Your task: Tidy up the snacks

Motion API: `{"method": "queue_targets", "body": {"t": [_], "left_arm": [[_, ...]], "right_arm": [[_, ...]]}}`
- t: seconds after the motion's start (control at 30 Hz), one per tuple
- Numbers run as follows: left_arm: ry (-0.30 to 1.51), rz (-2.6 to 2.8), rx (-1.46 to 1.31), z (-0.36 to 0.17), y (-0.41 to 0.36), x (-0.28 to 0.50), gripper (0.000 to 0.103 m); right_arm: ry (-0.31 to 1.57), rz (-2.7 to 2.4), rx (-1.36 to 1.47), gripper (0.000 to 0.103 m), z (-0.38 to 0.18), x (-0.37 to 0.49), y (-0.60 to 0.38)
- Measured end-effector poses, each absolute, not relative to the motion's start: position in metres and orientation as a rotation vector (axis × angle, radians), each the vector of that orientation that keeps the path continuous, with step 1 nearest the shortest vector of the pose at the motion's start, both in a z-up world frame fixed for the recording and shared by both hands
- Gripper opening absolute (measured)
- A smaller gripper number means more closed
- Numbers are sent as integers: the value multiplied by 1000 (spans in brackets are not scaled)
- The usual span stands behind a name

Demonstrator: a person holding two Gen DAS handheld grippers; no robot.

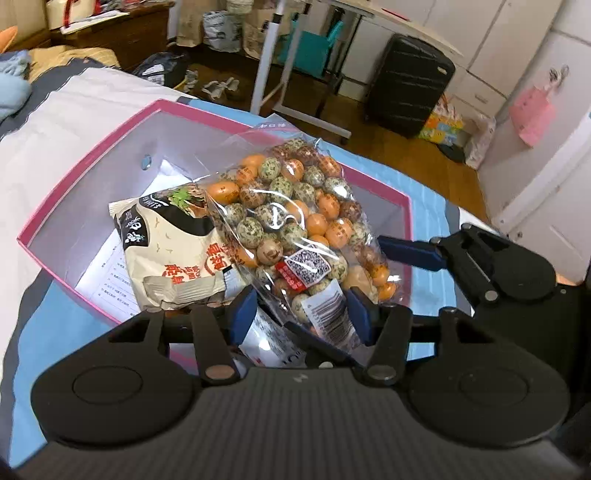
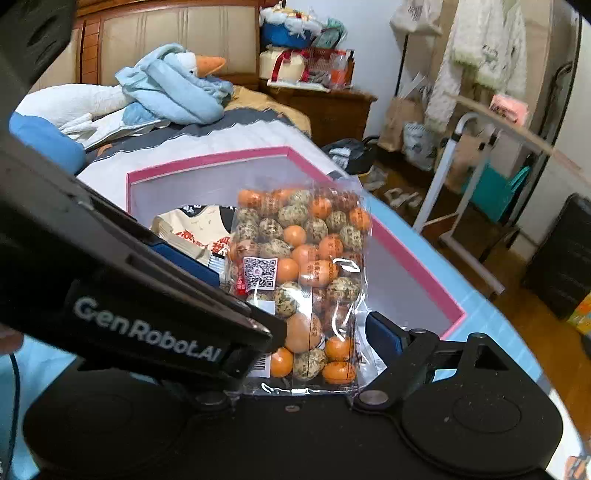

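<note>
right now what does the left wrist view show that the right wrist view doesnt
Left wrist only: a black suitcase on the floor and printed paper on the box bottom. Right wrist only: a plush goose on the bed, a wooden headboard. Both: the clear bag of coated nuts over the pink box, beside a beige snack bag.

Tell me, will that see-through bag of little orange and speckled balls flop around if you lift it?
Probably yes. The clear bag is thin crinkly film, so it likely sags and bends. The round snacks inside look loose, so they would likely shift and roll within it. The shiny film may be slippery in the left gripper, whose blue fingers sit at its bottom edge.
</note>
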State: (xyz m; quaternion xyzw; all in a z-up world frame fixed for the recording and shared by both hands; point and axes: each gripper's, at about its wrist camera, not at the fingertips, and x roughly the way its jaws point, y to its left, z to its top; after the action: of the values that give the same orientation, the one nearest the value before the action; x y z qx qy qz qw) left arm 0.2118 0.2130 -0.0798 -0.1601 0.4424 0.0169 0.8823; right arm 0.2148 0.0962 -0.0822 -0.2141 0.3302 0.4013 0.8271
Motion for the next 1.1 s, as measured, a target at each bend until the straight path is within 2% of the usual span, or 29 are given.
{"method": "queue_targets", "body": {"t": [0.13, 0.23, 0.47, 0.7, 1.1], "left_arm": [[931, 28, -360, -100, 223, 209, 53], [895, 20, -314, -99, 218, 204, 52], [775, -25, -237, -57, 204, 177, 52], [802, -30, -141, -24, 180, 158, 52], [740, -126, -14, 35, 120, 104, 56]], "right_arm": [[807, 875, -423, 87, -96, 220, 103], [775, 845, -396, 86, -97, 210, 98], [667, 775, -304, 87, -61, 184, 62], [614, 701, -279, 87, -35, 151, 19], [602, 494, -121, 87, -1, 105, -61]]}}
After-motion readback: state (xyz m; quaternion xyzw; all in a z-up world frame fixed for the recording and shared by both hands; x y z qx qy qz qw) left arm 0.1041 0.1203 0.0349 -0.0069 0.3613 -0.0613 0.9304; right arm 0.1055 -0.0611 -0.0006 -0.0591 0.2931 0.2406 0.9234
